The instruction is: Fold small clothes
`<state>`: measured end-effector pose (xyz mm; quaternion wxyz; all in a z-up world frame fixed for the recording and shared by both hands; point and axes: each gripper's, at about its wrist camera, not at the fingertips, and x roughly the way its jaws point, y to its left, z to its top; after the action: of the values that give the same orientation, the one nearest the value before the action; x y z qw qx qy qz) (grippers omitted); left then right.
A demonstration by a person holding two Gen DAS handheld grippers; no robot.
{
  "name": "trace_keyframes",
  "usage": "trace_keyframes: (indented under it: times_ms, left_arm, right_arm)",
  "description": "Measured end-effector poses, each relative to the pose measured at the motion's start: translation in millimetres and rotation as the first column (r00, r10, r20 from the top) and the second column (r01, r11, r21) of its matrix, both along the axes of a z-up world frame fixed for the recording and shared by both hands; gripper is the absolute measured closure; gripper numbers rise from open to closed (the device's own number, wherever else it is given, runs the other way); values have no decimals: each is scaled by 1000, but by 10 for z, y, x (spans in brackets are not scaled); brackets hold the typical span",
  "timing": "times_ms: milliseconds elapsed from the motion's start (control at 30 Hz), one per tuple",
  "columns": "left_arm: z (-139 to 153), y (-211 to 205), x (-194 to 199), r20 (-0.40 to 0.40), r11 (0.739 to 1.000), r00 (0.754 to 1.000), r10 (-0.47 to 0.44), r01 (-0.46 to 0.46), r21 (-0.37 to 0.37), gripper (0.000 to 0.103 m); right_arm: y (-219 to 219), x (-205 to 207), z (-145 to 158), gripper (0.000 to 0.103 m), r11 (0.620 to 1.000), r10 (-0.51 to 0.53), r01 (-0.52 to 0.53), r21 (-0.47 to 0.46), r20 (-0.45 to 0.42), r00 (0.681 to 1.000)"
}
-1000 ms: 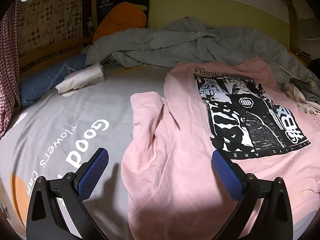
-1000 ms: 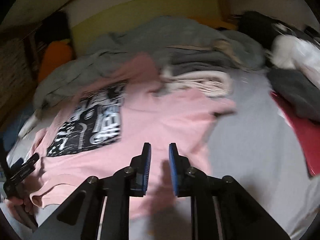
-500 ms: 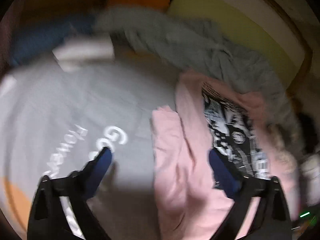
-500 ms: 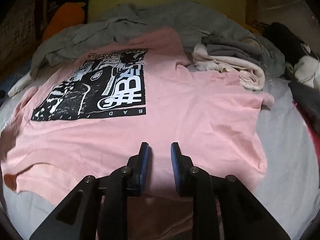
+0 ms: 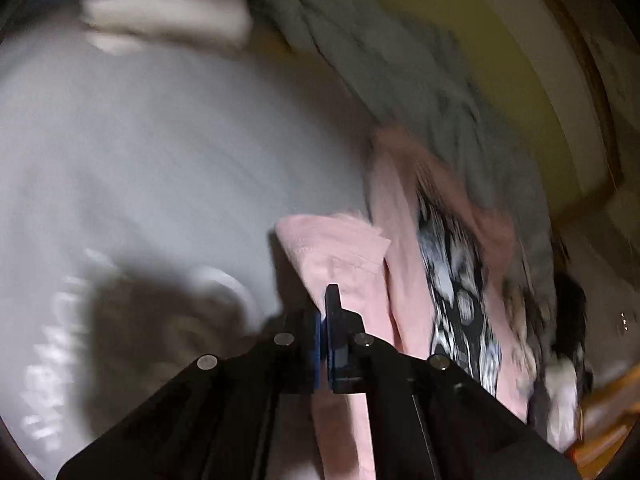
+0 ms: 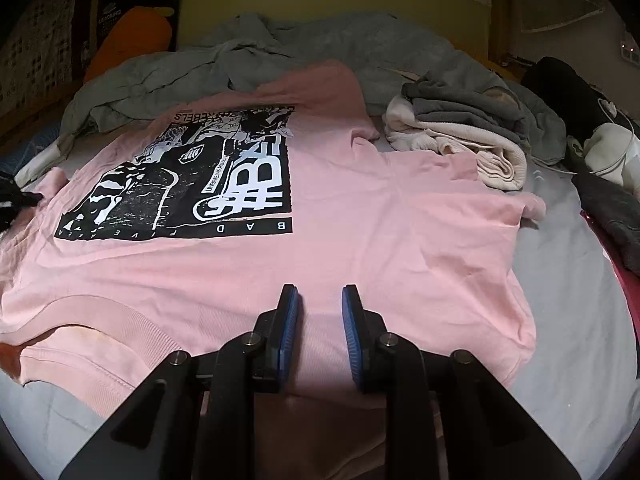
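Note:
A pink T-shirt [image 6: 340,216] with a black-and-white print lies spread face up on the grey bed sheet [image 6: 560,320], its collar toward the far side. My left gripper [image 5: 325,300] is shut on the shirt's left sleeve [image 5: 332,248]. The sleeve looks sharp while everything else in that view is blurred. In the right wrist view the left gripper [image 6: 12,200] shows as a dark shape at the shirt's far left edge. My right gripper [image 6: 318,292] hangs just over the shirt's lower middle. Its jaws stand a narrow gap apart with flat pink cloth seen below them.
A crumpled grey duvet [image 6: 320,44] lies behind the shirt. A folded stack of grey and cream clothes [image 6: 460,136] touches the right sleeve. Dark garments [image 6: 612,208] lie at the far right, an orange plush [image 6: 128,36] at the back left, a white folded cloth [image 5: 160,16] on the sheet.
My left gripper swung toward the shirt's left sleeve, rolled, and went from wide open to shut on it. The right gripper dropped toward the shirt, then held still with its narrow gap.

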<state>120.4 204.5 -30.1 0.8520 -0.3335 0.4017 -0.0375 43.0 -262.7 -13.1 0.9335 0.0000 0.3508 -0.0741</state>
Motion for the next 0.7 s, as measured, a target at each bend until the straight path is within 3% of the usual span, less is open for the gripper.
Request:
trace_keyframes:
  times_ms: [67, 133, 233, 333, 367, 433, 467, 500, 633, 700]
  left_arm:
    - [146, 120, -127, 22, 997, 998, 57, -58, 58, 102]
    - [147, 220, -213, -45, 985, 992, 119, -112, 131, 102]
    - [-86, 316, -306, -147, 979, 971, 189, -173, 111, 101]
    - [-157, 303, -269, -142, 982, 976, 162, -146, 117, 99]
    - [-112, 266, -254, -127, 981, 981, 149, -131, 141, 92]
    - [12, 146, -271, -79, 969, 987, 137, -117, 216, 68]
    - [58, 80, -268, -69, 958, 989, 133, -110, 266, 47]
    - [95, 18, -285, -61, 942, 991, 123, -98, 321, 39]
    - [225, -383, -419, 30, 840, 998, 57, -65, 538, 39]
    - [320, -563, -584, 112, 818, 994, 0, -65, 572, 39]
  right_arm:
    - [5, 0, -3, 80, 1000, -1, 1, -7, 1, 1000]
    - [7, 0, -7, 80, 1000, 1, -1, -13, 1, 1000]
    - [26, 7, -8, 80, 1000, 0, 0, -24, 0, 1000]
    - [27, 11, -7, 80, 1000, 0, 0, -24, 0, 1000]
    - [28, 10, -6, 80, 1000, 0, 0, -24, -1, 1000]
    - [28, 8, -4, 79, 1000, 0, 0, -25, 0, 1000]
    - [27, 8, -3, 79, 1000, 1, -1, -24, 0, 1000]
    - [27, 9, -3, 79, 1000, 1, -1, -23, -1, 1000]
    - [21, 11, -1, 79, 1000, 0, 0, -22, 0, 1000]
    - [18, 11, 0, 79, 1000, 1, -1, -22, 0, 1000]
